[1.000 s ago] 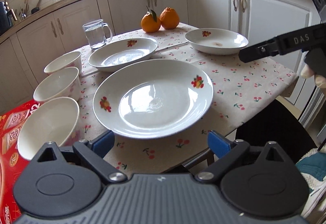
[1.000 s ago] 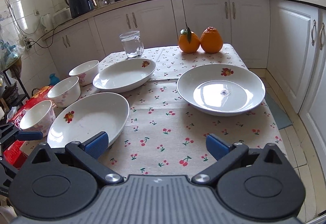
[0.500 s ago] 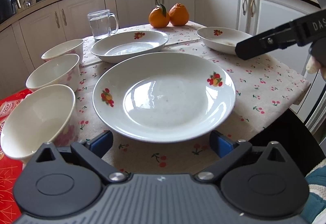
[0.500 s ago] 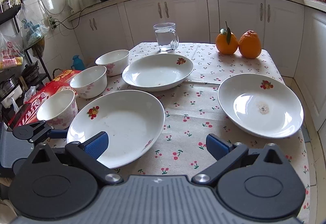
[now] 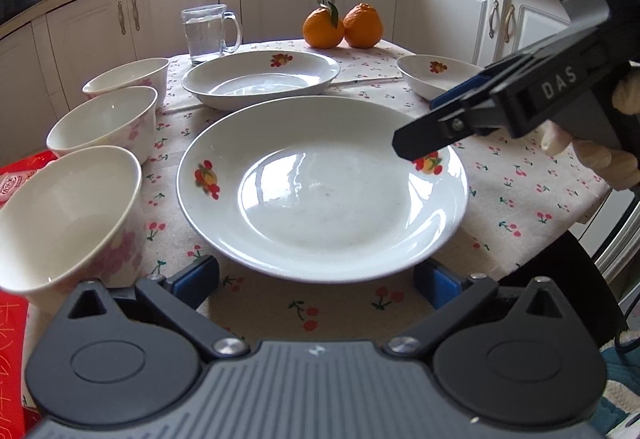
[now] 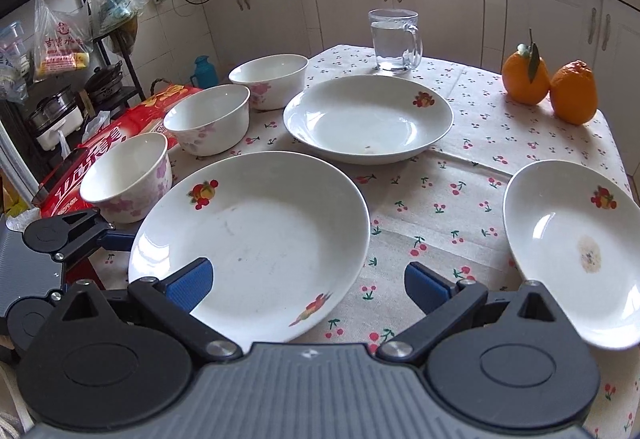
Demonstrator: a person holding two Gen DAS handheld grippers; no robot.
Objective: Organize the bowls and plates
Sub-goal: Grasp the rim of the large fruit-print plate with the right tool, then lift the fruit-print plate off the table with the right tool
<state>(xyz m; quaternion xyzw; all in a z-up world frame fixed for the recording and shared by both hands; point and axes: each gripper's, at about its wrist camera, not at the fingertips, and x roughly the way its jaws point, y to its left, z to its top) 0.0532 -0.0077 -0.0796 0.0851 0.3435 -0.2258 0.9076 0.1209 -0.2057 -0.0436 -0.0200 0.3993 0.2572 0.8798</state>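
Hovering at the near edge of the tabletop (image 5: pixel 520 199), the left tongs (image 5: pixel 316 281) are opening, nearly at full spread, with the nearest large plate (image 5: pixel 320 183) just ahead and nothing between the pads. The right tongs (image 6: pixel 308 279) stand spread and empty, over that plate's near rim. Three bowls (image 6: pixel 206 123) line up left of both tongs; a second plate (image 6: pixel 368 117) lies beyond, a third (image 6: pixel 576 243) to the right. The step looks like approach; next, one pair must straddle the rim and close.
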